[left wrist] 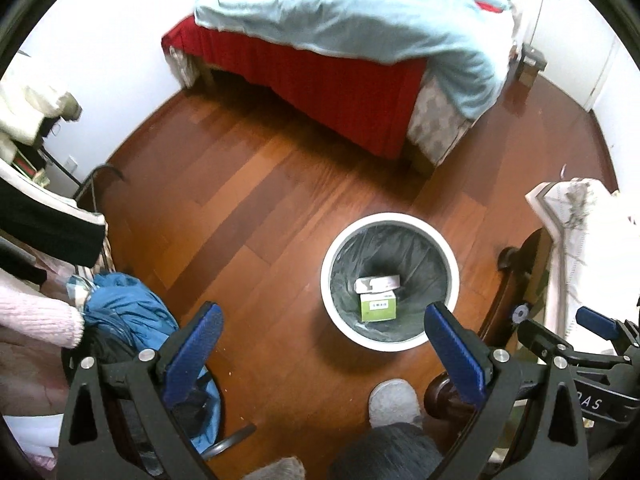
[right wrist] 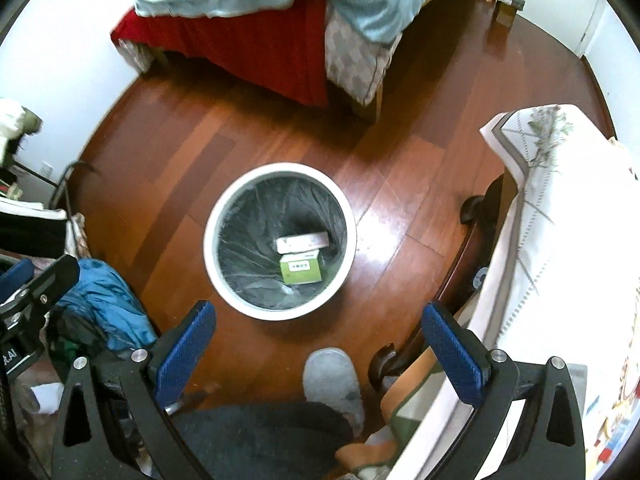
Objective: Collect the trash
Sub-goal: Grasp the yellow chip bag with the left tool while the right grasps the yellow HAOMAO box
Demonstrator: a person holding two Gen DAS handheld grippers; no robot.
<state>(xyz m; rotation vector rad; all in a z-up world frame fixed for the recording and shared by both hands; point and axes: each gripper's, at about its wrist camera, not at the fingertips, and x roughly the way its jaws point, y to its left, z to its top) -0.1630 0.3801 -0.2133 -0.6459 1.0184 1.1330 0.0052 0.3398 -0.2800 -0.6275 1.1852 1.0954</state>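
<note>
A round white trash bin (left wrist: 451,264) with a dark liner stands on the wooden floor; it also shows in the right wrist view (right wrist: 211,248). Inside lie a green box (left wrist: 377,307) (right wrist: 301,271) and a white box (left wrist: 377,283) (right wrist: 302,241) on top of it. My left gripper (left wrist: 325,344) is open and empty, held above the floor just left of the bin. My right gripper (right wrist: 319,350) is open and empty, above the floor in front of the bin. The right gripper's body shows at the right edge of the left wrist view (left wrist: 592,360).
A bed (left wrist: 352,36) with a light blue blanket and red skirt stands at the back. A table with a white cloth (right wrist: 552,248) is on the right. A pile of blue clothes (left wrist: 132,312) lies on the left. A grey slipper (right wrist: 332,380) is near the bottom.
</note>
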